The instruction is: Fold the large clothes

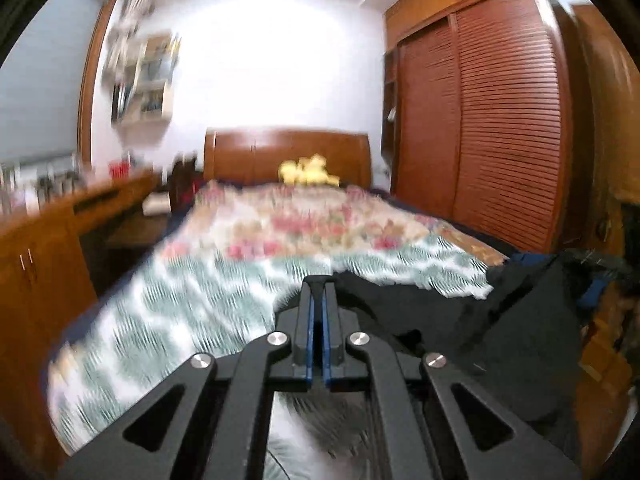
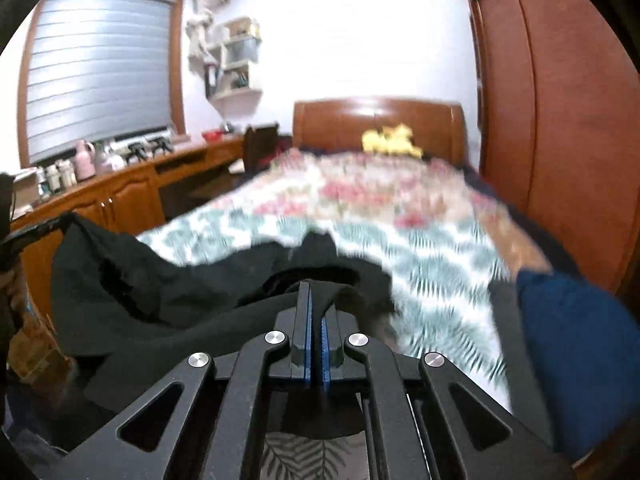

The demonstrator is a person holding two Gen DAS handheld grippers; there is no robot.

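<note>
Left wrist view: the left hand-held gripper (image 1: 319,286) is pinching the edge of the black garment (image 1: 500,320), which hangs to the right above the bed (image 1: 180,300).

Right wrist view: the right hand-held gripper (image 2: 316,292) is pinching the black garment (image 2: 168,292) too. The cloth stretches left, above the leaf-print bed (image 2: 440,272).

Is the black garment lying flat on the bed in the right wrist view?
No, the black garment hangs bunched from the shut right gripper, raised above the patterned bedspread.
</note>
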